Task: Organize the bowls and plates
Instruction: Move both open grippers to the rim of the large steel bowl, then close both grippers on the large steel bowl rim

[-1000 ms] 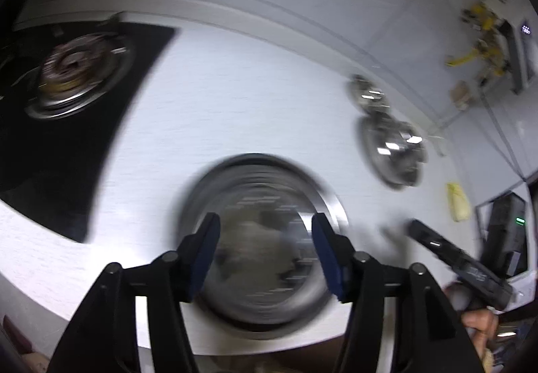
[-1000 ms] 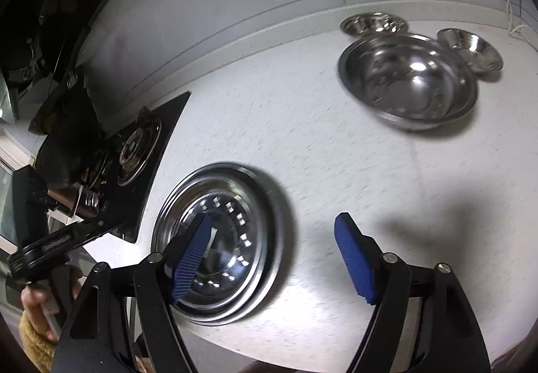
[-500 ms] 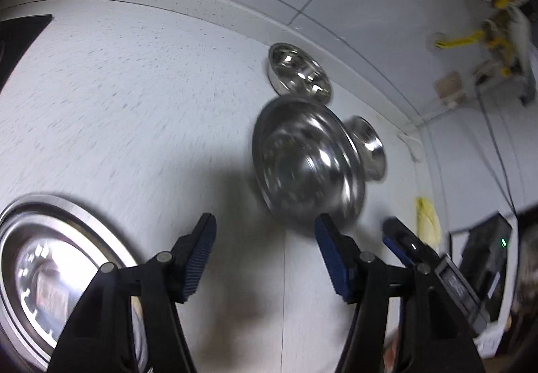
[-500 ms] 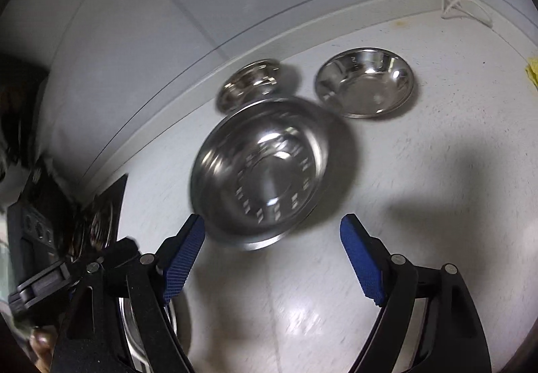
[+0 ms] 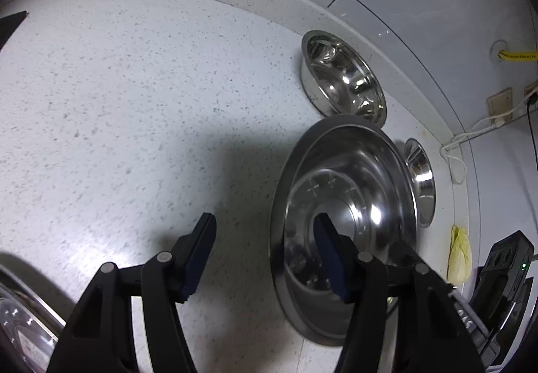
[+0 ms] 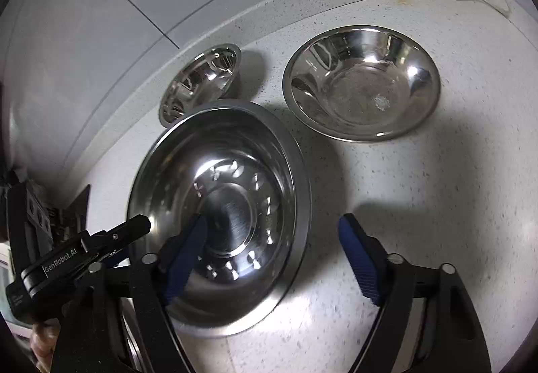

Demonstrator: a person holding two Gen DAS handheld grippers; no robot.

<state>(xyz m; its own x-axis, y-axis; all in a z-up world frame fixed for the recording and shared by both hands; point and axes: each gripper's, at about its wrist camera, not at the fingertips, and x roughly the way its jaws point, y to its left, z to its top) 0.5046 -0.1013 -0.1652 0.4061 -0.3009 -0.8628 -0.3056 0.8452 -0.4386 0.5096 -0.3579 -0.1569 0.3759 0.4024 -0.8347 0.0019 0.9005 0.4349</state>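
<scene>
- The large steel bowl (image 6: 218,211) sits on the speckled counter (image 5: 134,104), with a small bowl (image 6: 201,77) just behind it by the wall and a medium bowl (image 6: 361,83) to its right.
- My right gripper (image 6: 272,255) straddles the large bowl's right rim: the left pad hangs over the basin, the right pad outside it over bare counter. Its jaws have just been closing, yet nothing is pinched.
- My left gripper (image 5: 265,252) mirrors this at the left rim: one pad over the basin, the other over counter; jaws apart, gripping nothing.
- Being round, the bowl has no long axis; both hands look equally near, on opposite rims.
- A plate's edge (image 5: 20,322) shows low on my left.
</scene>
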